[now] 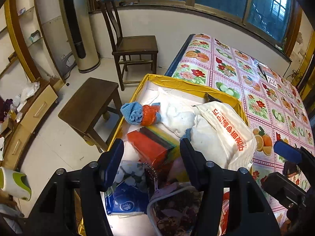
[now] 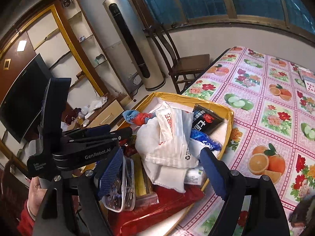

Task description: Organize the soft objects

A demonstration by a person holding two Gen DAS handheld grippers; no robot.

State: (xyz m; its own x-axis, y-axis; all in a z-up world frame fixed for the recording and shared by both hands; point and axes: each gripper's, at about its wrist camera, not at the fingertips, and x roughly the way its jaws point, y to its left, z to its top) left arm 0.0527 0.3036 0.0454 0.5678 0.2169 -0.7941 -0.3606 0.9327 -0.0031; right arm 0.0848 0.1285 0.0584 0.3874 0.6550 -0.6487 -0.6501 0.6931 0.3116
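Left wrist: left gripper (image 1: 150,153) spread wide, grasping nothing, hovering over the yellow-rimmed box (image 1: 189,85) at the edge of the fruit-print tablecloth (image 1: 261,98). Inside the box: blue-and-orange rolled cloth (image 1: 140,113), multicoloured sponge stack (image 1: 153,145), white bag with red lettering (image 1: 226,133), blue tissue pack (image 1: 126,198).

Right wrist: right gripper (image 2: 163,169) also released, empty, above the same pile; white bag (image 2: 169,137) on top, red cloth (image 2: 157,208) beneath. Left gripper body (image 2: 92,147) visible alongside.
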